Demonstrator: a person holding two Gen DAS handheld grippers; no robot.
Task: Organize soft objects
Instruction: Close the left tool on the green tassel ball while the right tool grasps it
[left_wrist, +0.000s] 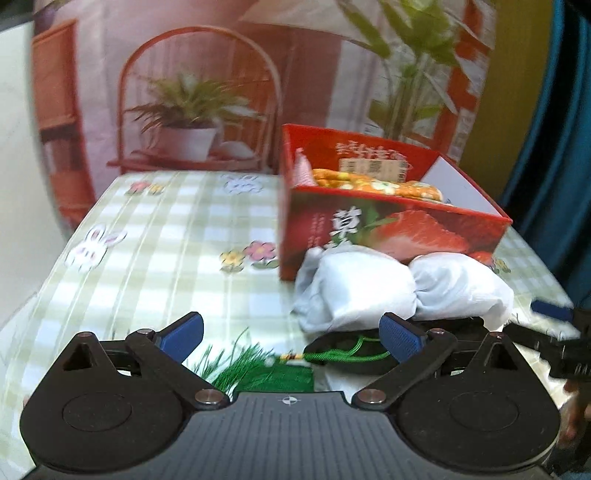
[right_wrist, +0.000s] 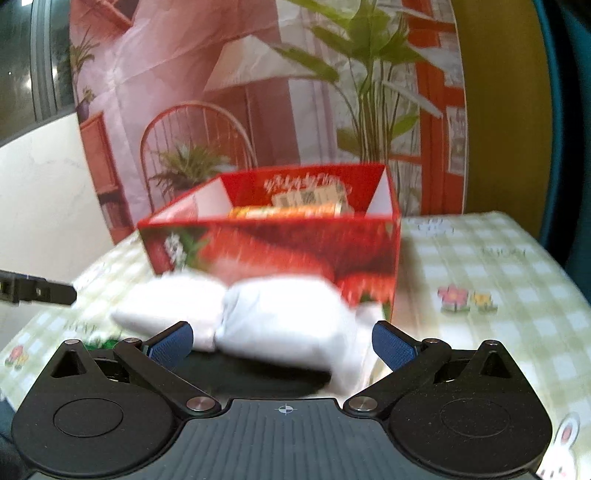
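A white soft bundle (left_wrist: 391, 288), tied in the middle into two lumps, lies on the table in front of a red strawberry box (left_wrist: 388, 229). The box holds an orange floral cloth (left_wrist: 380, 186). A green tassel (left_wrist: 258, 369) and a black item (left_wrist: 347, 349) lie just before my left gripper (left_wrist: 291, 338), which is open and empty. In the right wrist view my right gripper (right_wrist: 282, 345) is open, its fingers either side of the white bundle (right_wrist: 277, 317), with the red box (right_wrist: 280, 243) behind. The right gripper also shows in the left wrist view (left_wrist: 554, 321).
The table has a green checked cloth (left_wrist: 166, 251) with flowers and rabbits. A printed backdrop (left_wrist: 207, 92) of plants and a chair stands behind the table. A blue curtain (left_wrist: 561, 147) hangs at the right.
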